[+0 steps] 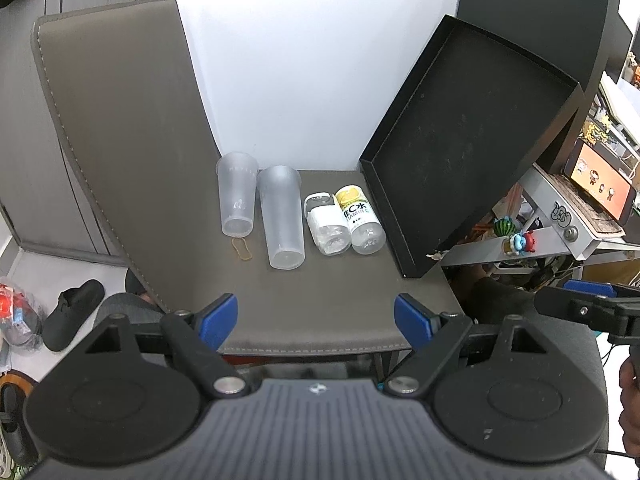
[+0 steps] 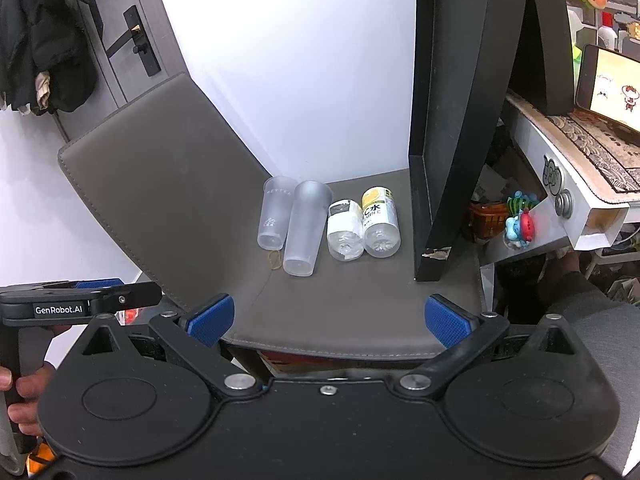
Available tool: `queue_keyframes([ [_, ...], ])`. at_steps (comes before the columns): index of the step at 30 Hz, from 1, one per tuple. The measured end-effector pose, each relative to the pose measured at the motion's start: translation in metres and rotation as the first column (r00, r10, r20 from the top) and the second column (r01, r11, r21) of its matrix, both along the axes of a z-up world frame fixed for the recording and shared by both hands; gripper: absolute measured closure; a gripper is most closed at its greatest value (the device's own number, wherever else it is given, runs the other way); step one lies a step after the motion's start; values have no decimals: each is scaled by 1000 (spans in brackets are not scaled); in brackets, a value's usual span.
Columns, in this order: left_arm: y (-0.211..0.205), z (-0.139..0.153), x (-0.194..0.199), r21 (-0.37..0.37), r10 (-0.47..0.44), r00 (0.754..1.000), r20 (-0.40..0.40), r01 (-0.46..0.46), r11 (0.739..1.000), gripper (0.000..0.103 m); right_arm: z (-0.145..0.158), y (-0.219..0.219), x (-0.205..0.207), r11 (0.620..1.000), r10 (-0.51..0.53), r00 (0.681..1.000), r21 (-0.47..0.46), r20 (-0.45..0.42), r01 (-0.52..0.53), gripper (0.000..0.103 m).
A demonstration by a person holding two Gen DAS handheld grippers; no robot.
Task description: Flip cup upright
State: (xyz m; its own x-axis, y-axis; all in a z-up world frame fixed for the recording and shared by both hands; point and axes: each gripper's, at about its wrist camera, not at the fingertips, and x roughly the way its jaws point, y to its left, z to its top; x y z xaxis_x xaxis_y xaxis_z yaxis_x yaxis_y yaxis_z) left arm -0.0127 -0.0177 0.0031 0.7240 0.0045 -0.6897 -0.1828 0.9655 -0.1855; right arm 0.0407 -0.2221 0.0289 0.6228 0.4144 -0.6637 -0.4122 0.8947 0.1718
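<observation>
Frosted plastic marks the 2 cups lying on their sides on the grey leather chair seat [image 1: 340, 304]: the shorter cup [image 1: 237, 200] nearest the backrest, the taller cup [image 1: 282, 216] touching it, bases toward the cameras and rims toward the wall. Beside them lie 2 bottles, one white-labelled [image 1: 326, 222] and one with a yellow lemon label [image 1: 360, 216]; a rubber band [image 1: 240, 249] rests just in front of the shorter cup.

Neither cup is upright yet. A sound approach would likely be to pinch one cup across its body near the base, lift it clear of its neighbour, then rotate it so the base sets down flat.

Both tools hover level over the seat's front edge, well apart from the cups: the left gripper [image 1: 316, 320] and right gripper [image 2: 326, 322] are spread wide, grasping nothing.
</observation>
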Motion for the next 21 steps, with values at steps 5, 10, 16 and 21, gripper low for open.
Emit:
queue_keyframes([
  [5,-2,-3,-3,-2,-3,1000,-2,3,1000,19,-2,1,-1,1000,-2,1000,1,-3,2,0],
  [10,-1,-6,-4,-6,2,1000,-6,-2,1000,19,-3,1,0,1000,2,1000,1,-8,-2,0],
  [16,-3,-9,-4,-7,-1,1000,-18,1,1000,19,-4,1,0,1000,0,1000,3,-6,0,0],
  [21,-5,-10,-5,-5,-7,1000,-22,6,1000,19,-5,0,-2,1000,-3,1000,4,-2,3,0],
])
